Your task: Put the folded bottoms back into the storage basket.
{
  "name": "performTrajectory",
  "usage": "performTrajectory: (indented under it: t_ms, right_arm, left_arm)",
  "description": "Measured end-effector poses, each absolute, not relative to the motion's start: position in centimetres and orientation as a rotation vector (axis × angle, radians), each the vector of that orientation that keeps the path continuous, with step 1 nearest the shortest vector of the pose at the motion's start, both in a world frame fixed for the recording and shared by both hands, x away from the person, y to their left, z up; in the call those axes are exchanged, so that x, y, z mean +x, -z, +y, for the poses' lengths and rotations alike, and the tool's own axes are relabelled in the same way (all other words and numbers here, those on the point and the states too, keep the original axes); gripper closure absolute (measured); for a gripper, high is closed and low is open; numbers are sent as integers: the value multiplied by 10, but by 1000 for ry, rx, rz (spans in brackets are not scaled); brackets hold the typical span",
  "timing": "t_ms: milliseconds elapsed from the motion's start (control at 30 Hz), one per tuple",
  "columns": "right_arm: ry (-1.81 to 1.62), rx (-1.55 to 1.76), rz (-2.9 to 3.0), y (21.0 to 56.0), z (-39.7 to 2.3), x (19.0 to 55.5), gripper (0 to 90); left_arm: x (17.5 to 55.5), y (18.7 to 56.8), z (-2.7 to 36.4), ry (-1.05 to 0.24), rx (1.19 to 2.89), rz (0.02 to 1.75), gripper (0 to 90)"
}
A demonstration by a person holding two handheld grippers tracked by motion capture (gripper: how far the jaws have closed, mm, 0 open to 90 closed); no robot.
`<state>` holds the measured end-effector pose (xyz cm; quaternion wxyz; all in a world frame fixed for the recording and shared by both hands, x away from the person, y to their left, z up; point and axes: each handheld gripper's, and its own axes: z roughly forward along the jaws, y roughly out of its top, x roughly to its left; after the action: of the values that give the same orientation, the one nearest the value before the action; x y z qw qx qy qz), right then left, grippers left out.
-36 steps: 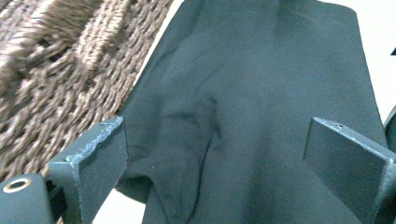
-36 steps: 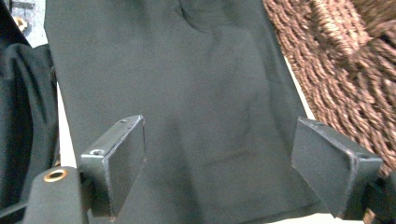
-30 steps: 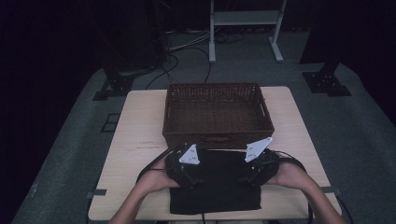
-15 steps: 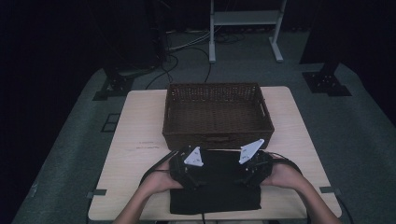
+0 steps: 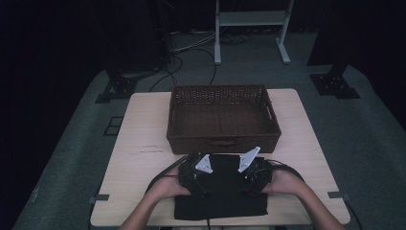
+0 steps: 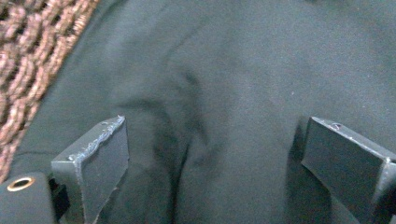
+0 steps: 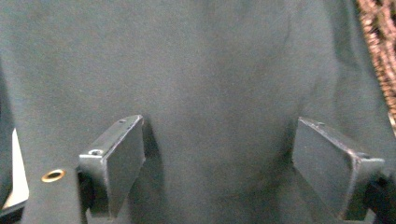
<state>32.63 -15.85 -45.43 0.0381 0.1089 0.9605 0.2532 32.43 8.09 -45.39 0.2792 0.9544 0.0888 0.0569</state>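
So there's a light wooden table (image 5: 139, 143) sitting on a grey carpet (image 5: 368, 143), and the room around it is pretty dark. Behind the table there's a white metal frame (image 5: 251, 19) on two legs, with a bunch of cables (image 5: 186, 48) snaking across the floor next to it. Black stand feet sit on both sides, one at back left (image 5: 117, 88) and one at back right (image 5: 335, 84). Small tape marks on the table's front corners.

Both grippers, left (image 5: 203, 171) and right (image 5: 246, 168), rest on seemingly folded black cloth (image 5: 221, 203) before basket (image 5: 223, 117)
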Motion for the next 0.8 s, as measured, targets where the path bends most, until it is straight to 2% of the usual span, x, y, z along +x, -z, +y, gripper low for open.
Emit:
performTrajectory:
  t_ms: [300, 467, 533, 800]
  right_arm:
    - [-746, 335, 2968, 464, -155, 327, 151]
    - [-742, 347, 2984, 470, -153, 330, 142]
    - [-735, 368, 2977, 470, -152, 328, 142]
    - [-746, 376, 2983, 472, -152, 328, 164]
  left_arm:
    - [329, 462, 78, -84, 2579, 275, 95]
    - [334, 466, 79, -4, 2570, 325, 127]
    - [337, 467, 79, 40, 2567, 355, 193]
    - [343, 467, 76, 78, 2584, 389, 249]
